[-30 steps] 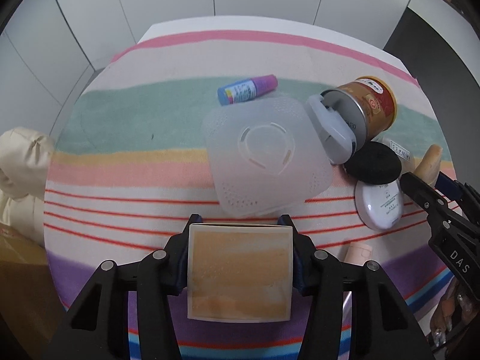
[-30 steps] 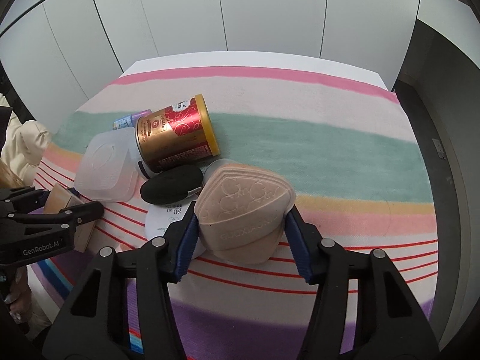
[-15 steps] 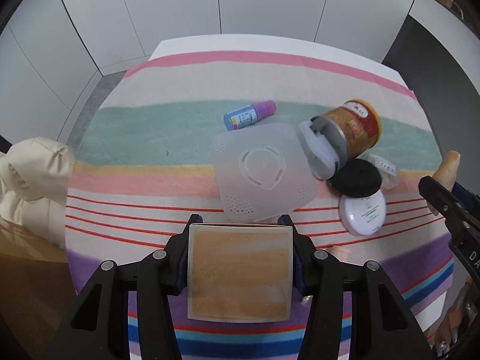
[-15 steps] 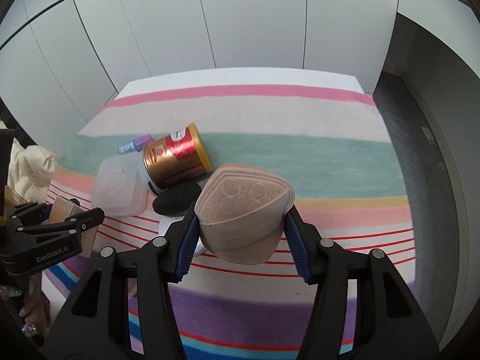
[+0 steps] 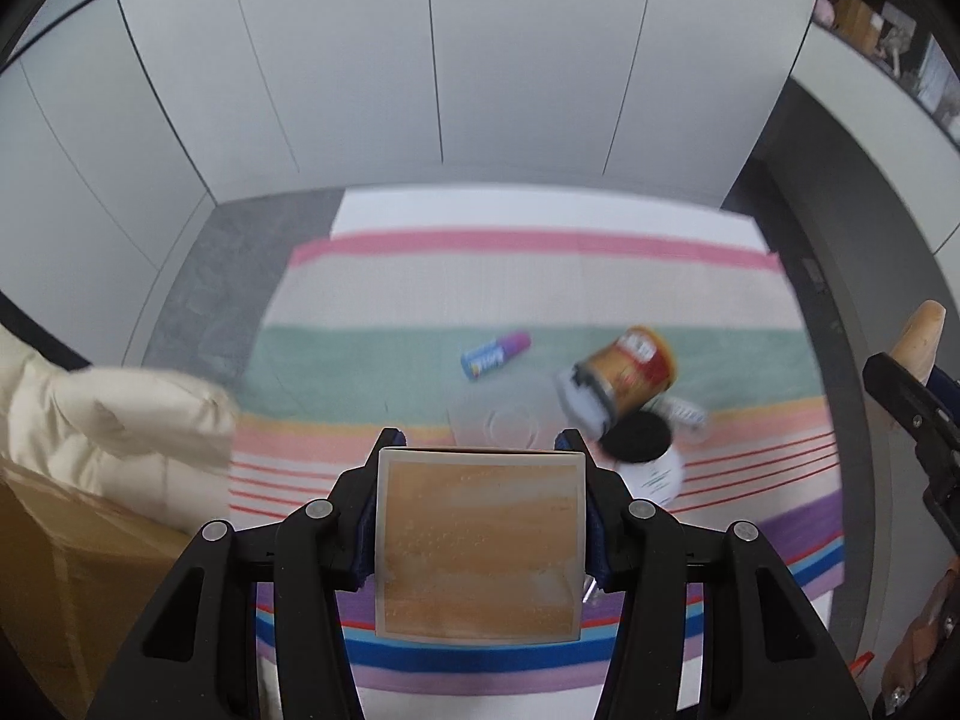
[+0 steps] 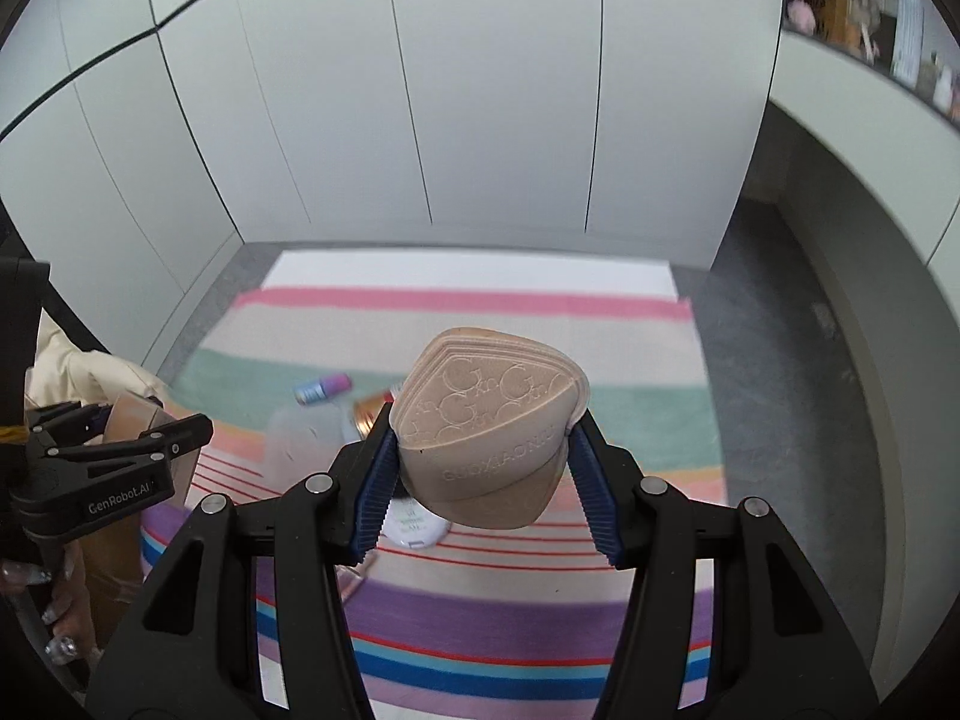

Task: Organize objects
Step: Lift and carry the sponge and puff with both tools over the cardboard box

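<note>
A striped cloth (image 5: 540, 294) is lying spread out below and ahead of the left jaws, its pink band running along the far edge. White wall panels (image 5: 510, 60) are standing beyond it, above the jaws. Grey floor (image 5: 204, 276) is showing to the left of the cloth. A cream padded garment (image 5: 120, 420) is resting left of the jaws on a cardboard box (image 5: 72, 552). A cluttered shelf (image 6: 870, 18), blurred, is sitting high to the right of the right jaws.
</note>
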Demonstrator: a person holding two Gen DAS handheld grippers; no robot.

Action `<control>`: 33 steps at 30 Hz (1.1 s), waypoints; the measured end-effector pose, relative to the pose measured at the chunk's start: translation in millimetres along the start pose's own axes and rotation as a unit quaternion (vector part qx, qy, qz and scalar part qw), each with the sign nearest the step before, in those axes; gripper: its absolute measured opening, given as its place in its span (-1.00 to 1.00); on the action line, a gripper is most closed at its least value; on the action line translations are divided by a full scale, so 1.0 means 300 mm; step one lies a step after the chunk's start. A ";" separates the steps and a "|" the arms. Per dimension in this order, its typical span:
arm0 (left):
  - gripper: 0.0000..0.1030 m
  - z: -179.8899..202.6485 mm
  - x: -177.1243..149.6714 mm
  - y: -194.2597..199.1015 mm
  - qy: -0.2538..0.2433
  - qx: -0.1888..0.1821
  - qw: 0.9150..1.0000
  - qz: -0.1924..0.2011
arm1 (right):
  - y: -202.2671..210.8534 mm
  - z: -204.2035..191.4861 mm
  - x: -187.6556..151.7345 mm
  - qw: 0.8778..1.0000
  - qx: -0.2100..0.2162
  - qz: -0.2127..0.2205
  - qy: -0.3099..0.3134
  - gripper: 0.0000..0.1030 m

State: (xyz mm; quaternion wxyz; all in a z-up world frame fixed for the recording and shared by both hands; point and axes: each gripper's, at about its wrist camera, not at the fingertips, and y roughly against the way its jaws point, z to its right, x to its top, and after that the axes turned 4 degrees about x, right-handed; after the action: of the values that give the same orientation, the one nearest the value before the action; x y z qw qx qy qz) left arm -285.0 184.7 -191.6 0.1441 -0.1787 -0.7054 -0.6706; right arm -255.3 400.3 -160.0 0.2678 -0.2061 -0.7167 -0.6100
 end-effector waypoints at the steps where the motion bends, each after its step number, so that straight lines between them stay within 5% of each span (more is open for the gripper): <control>1: 0.02 -0.009 0.021 0.045 0.001 0.000 1.000 0.010 | 0.024 -0.007 0.015 1.000 0.001 0.005 0.001 0.10; 14: 0.03 -0.058 0.078 0.411 -0.010 -0.002 0.997 0.073 | 0.316 -0.149 0.141 0.998 0.016 0.050 0.020 0.10; 33: 0.02 -0.077 -0.065 0.540 -0.034 -0.013 0.997 0.075 | 0.394 -0.178 0.044 0.999 0.012 0.028 0.009 0.10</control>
State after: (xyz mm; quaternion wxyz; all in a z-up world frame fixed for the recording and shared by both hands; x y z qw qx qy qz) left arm -196.2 166.3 -54.1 0.1676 -0.2555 -0.6859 -0.6604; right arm -184.9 367.6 -55.2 0.2940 -0.2175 -0.7151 -0.5957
